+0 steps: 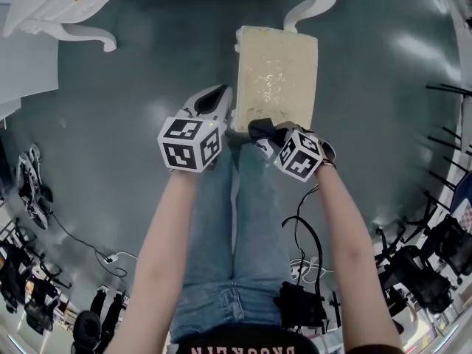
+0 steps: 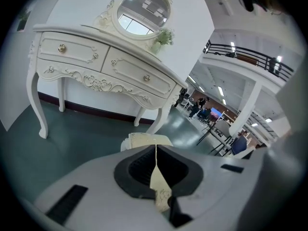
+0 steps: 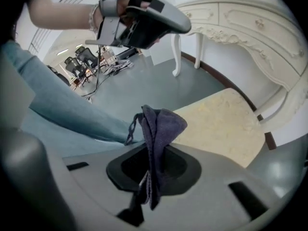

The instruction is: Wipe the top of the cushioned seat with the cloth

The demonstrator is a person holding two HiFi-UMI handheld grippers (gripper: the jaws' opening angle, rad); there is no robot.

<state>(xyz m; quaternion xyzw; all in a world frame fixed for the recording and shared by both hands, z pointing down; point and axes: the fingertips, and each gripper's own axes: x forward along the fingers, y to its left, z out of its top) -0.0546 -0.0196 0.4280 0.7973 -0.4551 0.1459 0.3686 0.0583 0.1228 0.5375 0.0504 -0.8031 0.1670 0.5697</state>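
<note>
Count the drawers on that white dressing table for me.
2, side by side across the front of the dressing table: the left drawer and the right drawer. More could sit on sides that the views don't show.

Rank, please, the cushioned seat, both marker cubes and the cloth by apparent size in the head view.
1. cushioned seat
2. left marker cube and right marker cube: nearly alike, and nearness makes it unsure
3. cloth, smallest, only partly showing

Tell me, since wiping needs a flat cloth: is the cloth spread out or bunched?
Bunched. The dark cloth stands folded in a clump between the right tool's shut jaws, none of it spread on the seat.
</note>
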